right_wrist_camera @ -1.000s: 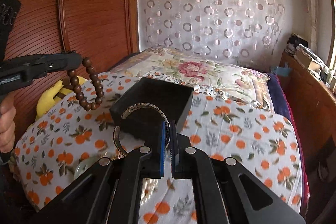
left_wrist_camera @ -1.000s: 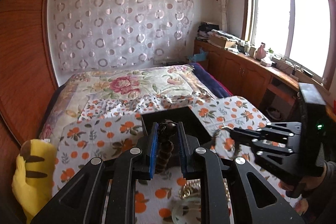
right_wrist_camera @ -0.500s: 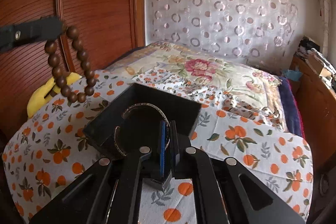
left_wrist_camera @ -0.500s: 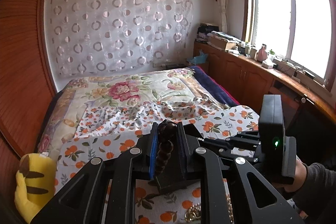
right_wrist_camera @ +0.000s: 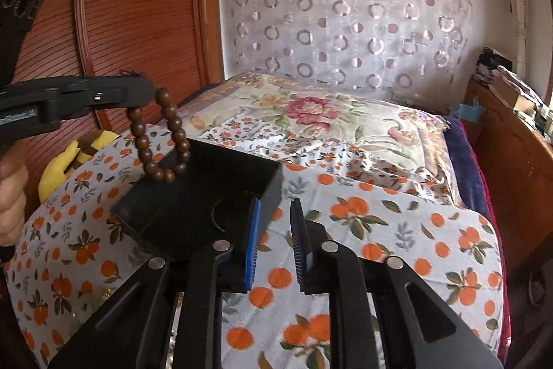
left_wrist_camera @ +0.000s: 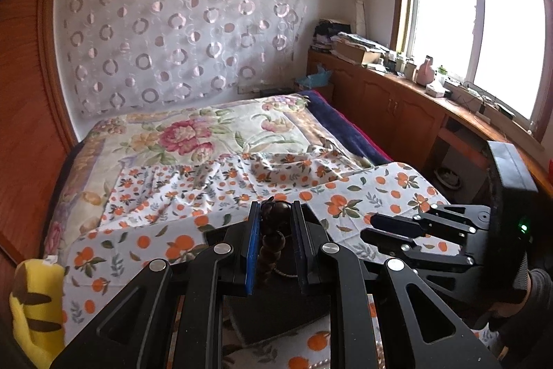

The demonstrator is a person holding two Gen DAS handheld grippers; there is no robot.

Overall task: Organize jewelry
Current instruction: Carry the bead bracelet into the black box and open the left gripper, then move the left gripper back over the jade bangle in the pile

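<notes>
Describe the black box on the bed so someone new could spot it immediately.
Start at the bed, covered near its foot by a white sheet printed with oranges. The black box sits on that sheet, open-topped, with a thin metal bangle lying inside and a brown bead bracelet dangling over its far corner. It is the only dark, hard-edged thing on the patterned fabric.
</notes>
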